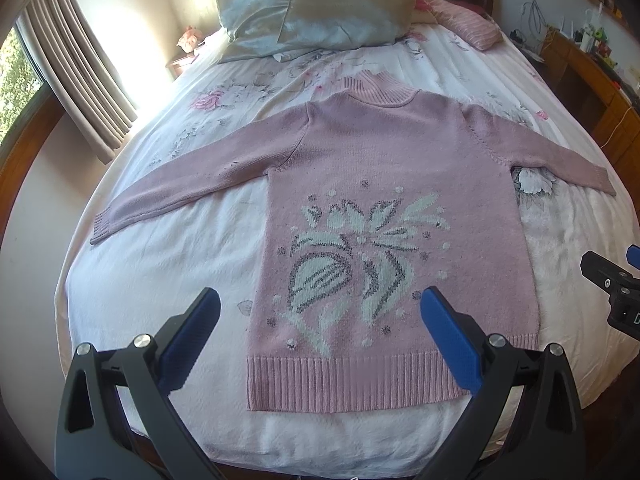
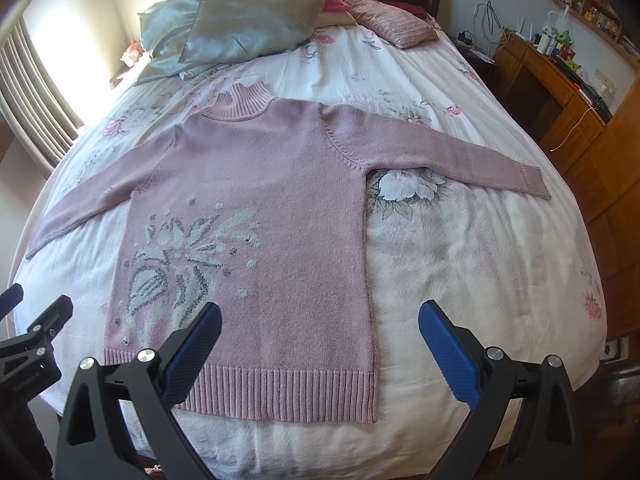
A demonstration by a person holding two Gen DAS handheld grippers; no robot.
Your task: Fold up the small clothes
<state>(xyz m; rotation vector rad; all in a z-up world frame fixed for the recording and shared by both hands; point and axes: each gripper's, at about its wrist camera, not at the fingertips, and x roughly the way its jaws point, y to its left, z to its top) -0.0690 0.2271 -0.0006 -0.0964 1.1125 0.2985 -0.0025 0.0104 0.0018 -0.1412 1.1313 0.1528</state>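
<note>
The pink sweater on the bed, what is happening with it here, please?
A person holds two grippers above the near end of a bed. The pink sweater lies flat and face up on the bedspread, both sleeves spread out to the sides, the ribbed hem nearest the grippers. The left gripper and the right gripper are both open and hold nothing. No fold has been made yet.
</note>
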